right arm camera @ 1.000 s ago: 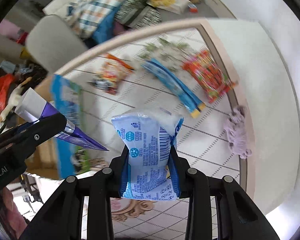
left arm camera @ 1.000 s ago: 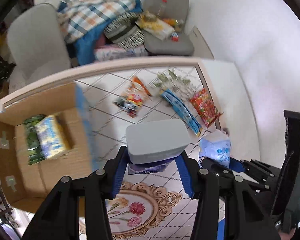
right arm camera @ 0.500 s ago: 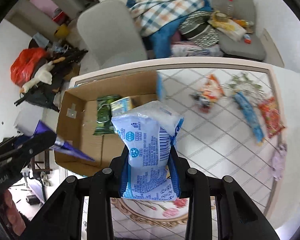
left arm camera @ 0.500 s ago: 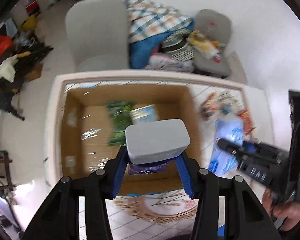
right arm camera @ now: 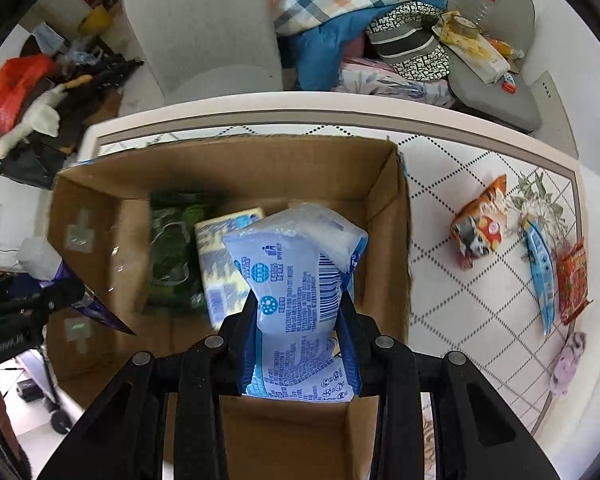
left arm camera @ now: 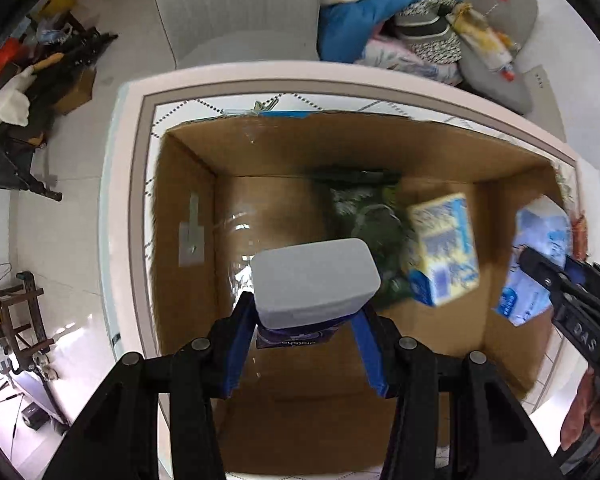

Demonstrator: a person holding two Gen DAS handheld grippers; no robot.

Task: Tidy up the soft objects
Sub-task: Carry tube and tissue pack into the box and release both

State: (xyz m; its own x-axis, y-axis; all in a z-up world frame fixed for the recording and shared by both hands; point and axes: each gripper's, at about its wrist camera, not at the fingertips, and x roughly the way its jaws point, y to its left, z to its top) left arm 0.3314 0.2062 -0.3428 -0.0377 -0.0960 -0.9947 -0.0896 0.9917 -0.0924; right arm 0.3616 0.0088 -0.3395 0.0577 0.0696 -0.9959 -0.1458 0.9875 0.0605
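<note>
Since the earlier frames, both my tongs have travelled from over the patterned tabletop to over the open brown cardboard box (left arm camera: 188, 216); the loose snack packets that lay ahead of them a second ago now sit well to the right.

Left view. The grey-capped soft pack with a purple label (left arm camera: 314, 280) is clenched between the blue pads of my left tongs (left arm camera: 306, 320), cap end pointing away from me, its long axis running across the jaws. It hangs above the box's bare floor, in the near-left part. To its right on the floor lie a dark green crinkled packet (left arm camera: 364, 216) and, touching it, a yellow-and-blue printed tissue pack (left arm camera: 444, 248). Farther right, my right tongs (left arm camera: 540, 276) carry their own load near the right wall.

Right view. The pale blue plastic pack of tissues with a barcode (right arm camera: 296, 276) is pinched at its waist by my right tongs (right arm camera: 296, 344), fully closed on it, its long axis pointing away from me. It hangs over the right half of the box, with the yellow-and-blue pack just to its left.

The deciding relation, as I judge it: each pack is above free floor, left pack nearer the left wall, right pack nearer the right wall, so each would drop straight down. An orange snack bag (right arm camera: 478, 228) waits on the white diamond-patterned table (right arm camera: 460, 320), outside the box.
</note>
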